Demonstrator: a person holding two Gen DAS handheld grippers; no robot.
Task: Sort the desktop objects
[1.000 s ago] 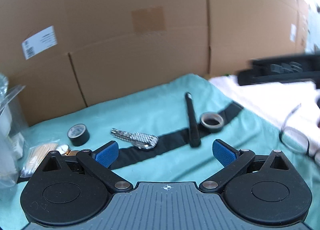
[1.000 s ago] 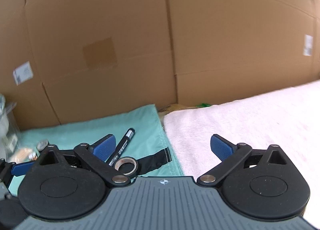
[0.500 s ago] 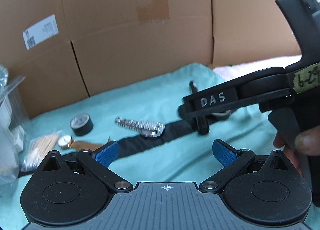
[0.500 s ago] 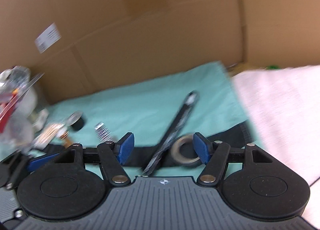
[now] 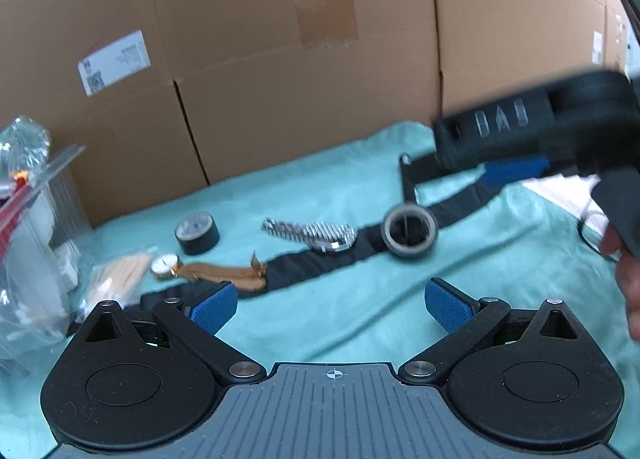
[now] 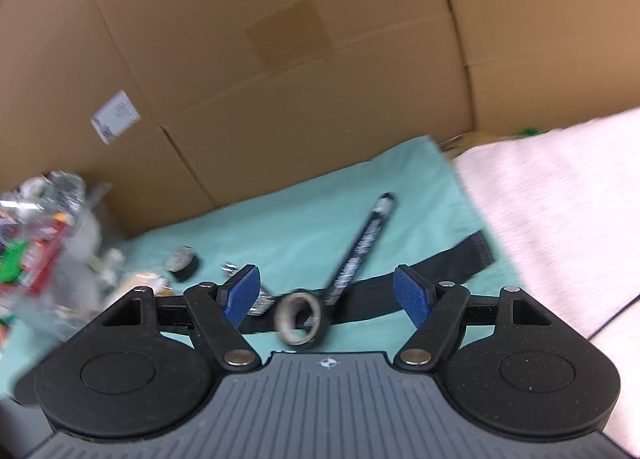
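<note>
While the right gripper (image 6: 326, 295) is opening its jaws around nothing, the tape ring (image 6: 300, 317) is lying at six o'clock of the marker (image 6: 362, 247): light, rigid; pinching across the rim looks best. Left gripper (image 5: 332, 309) is idling spread.

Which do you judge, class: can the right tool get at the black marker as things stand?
Probably yes. The right tool, jaws opening and empty, points at the black marker on the green cloth; only the tape ring lies nearer, beside its low end.
</note>
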